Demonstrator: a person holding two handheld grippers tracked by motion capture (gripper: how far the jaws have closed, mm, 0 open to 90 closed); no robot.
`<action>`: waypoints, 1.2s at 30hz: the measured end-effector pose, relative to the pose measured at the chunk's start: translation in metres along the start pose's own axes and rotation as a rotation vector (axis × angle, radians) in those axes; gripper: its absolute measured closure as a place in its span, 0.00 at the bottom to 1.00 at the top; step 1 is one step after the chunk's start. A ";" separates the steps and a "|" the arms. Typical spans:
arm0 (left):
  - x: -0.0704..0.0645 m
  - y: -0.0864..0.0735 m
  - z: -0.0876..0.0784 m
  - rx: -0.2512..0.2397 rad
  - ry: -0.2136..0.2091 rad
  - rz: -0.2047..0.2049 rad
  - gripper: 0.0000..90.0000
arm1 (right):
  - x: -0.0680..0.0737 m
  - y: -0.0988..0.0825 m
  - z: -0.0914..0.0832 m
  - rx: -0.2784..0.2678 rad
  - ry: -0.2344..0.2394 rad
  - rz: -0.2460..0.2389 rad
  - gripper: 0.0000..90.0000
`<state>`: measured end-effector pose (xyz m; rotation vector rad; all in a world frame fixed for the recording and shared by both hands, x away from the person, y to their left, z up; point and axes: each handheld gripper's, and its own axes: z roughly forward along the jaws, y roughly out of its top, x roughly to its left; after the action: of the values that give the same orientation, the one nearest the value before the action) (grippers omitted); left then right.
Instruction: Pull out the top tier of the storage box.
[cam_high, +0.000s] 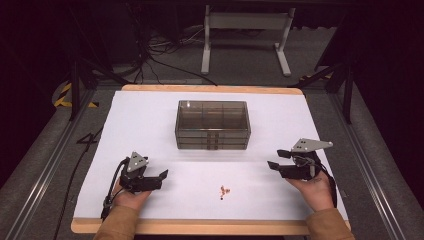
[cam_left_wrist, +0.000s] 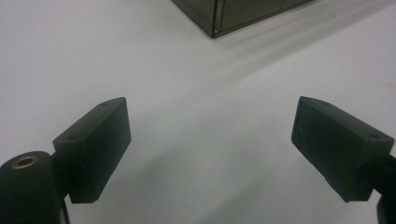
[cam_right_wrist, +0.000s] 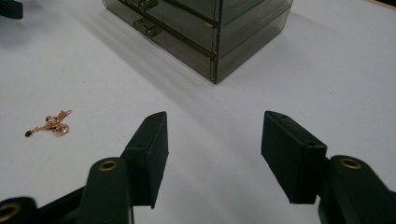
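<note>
Both grippers, left gripper (cam_high: 162, 174) and right gripper (cam_high: 274, 159), stand open and empty in front of the drawer box (cam_high: 212, 125), so we judge we must next reach the necklace (cam_high: 224, 191) lying in front of that box.

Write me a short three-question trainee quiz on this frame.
1. True or false: the right gripper holds the gold chain.
2. What stands at the table's middle? A) smoky drawer box B) a bowl C) a tray
3. Fill in: the left gripper's jaws stand ____.

Key: 1 false, the chain lies on the white table, apart from both grippers; 2 A; 3 open, nothing between them.
</note>
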<state>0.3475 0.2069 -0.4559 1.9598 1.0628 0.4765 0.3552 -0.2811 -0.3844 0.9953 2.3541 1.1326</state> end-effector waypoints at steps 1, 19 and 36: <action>0.000 0.000 0.000 -0.008 0.000 -0.004 0.14 | 0.000 0.001 0.000 -0.001 -0.001 -0.007 0.47; 0.000 -0.001 -0.003 -0.028 0.000 -0.004 0.14 | 0.004 0.022 0.006 -0.024 0.040 -0.096 0.49; 0.000 -0.001 -0.002 -0.025 0.008 -0.001 0.14 | 0.021 0.057 0.029 0.015 0.160 -0.172 0.48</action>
<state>0.3460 0.2080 -0.4553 1.9371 1.0583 0.4946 0.3825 -0.2250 -0.3580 0.7135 2.5200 1.1673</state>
